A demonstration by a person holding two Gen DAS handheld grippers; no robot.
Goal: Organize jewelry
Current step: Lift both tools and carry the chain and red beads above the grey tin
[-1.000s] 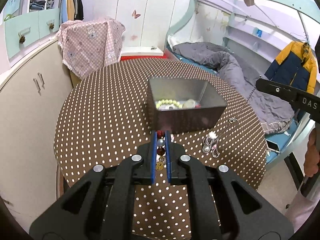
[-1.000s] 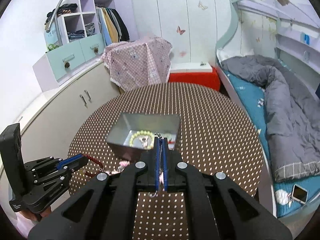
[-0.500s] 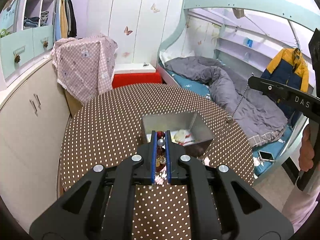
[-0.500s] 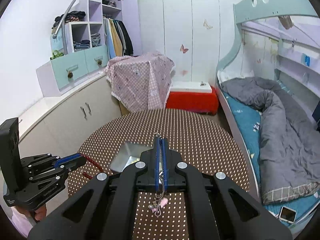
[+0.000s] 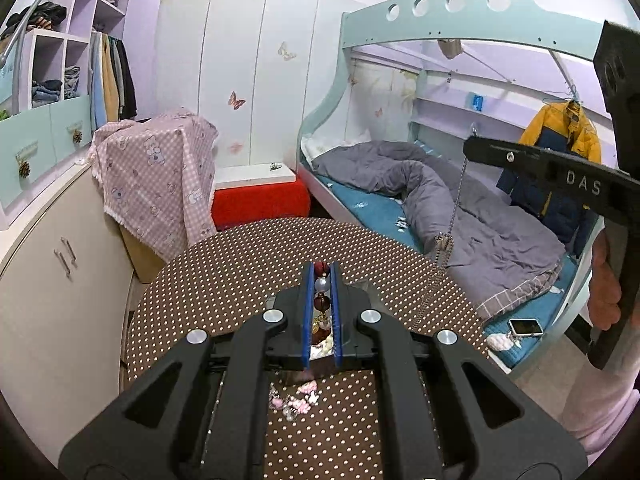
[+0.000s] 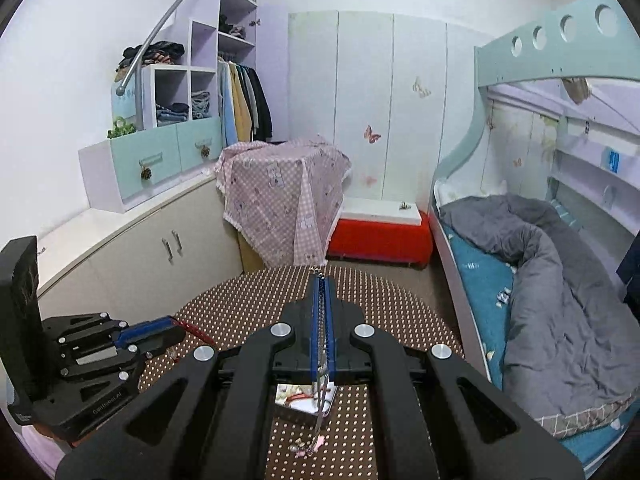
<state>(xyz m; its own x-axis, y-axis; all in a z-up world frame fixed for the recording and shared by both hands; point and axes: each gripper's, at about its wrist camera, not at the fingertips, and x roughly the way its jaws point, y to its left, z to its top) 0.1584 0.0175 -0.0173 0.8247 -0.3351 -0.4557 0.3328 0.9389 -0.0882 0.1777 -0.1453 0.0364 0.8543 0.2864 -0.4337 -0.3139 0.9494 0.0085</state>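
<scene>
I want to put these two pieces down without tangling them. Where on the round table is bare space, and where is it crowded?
The far half of the dotted table, toward the red bench, is bare, and so is its left side by the cabinet. The near middle is crowded: the metal box sits under both grippers, and the pink charms lie near it.

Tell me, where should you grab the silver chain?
High up, pinched from the side, as the right gripper does. The silver chain hangs limp and thin, with pink charms weighing its bottom end, so it dangles straight.
</scene>
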